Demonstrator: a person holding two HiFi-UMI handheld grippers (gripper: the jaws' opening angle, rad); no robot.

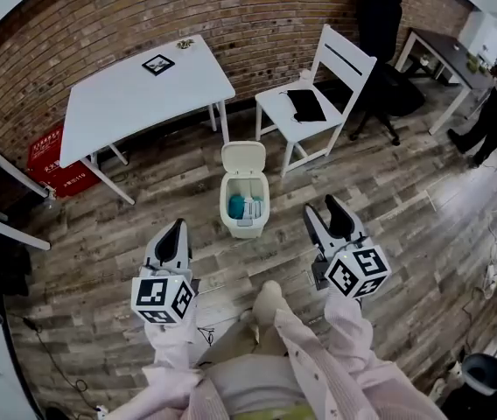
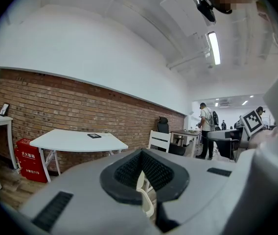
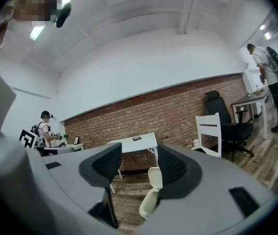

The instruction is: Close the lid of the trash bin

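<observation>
Left tongs (image 1: 177,227) closed and empty, right tongs (image 1: 323,208) spread empty, open-lidded trash bin (image 1: 247,226) ahead between them.

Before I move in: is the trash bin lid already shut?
No, the lid stands tilted open at the back of the trash bin, its contents showing.

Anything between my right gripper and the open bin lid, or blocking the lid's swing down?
Nothing visible. Bare floor lies between the right gripper and the trash bin; its lid stands open at the back. The blue item inside seems to sit below the rim.
</observation>
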